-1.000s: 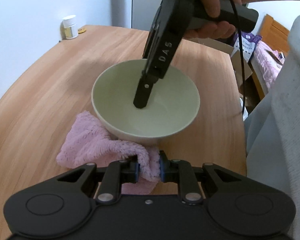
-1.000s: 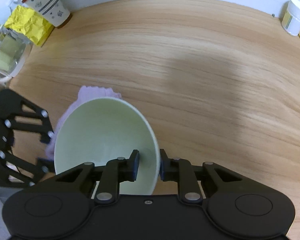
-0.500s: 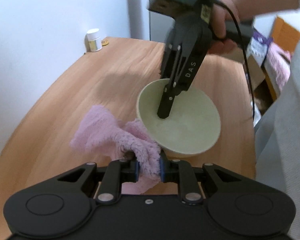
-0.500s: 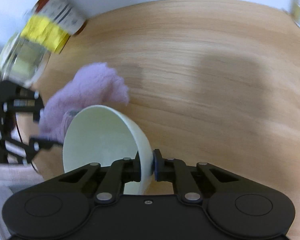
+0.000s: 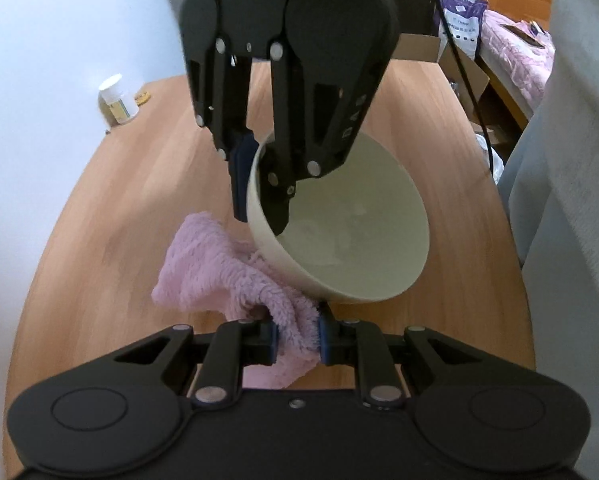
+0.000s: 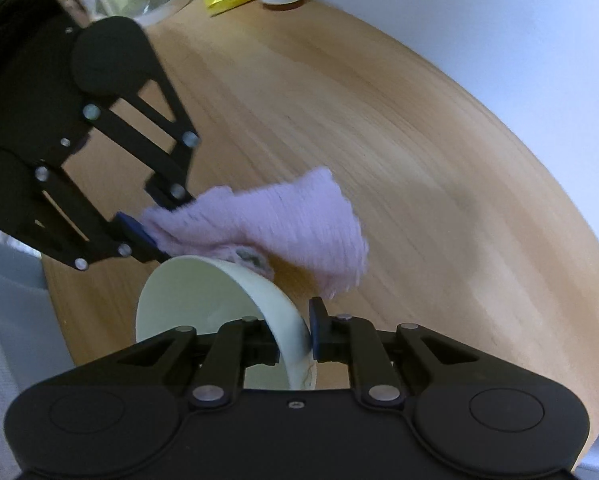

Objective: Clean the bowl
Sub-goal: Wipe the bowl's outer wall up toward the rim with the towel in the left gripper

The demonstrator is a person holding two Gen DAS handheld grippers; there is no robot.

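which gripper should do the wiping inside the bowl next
Left. The left gripper already clamps the pink cloth beside the bowl, while the right gripper pinches the tilted bowl's rim to steady it.

The bowl is a pale creamy green, plain with no pattern. The cloth is soft pink and fluffy (it looks more purple in the right wrist view). Both grippers are black, the left gripper and the right gripper, with little blue pads. The table is light brown wood with stripes.
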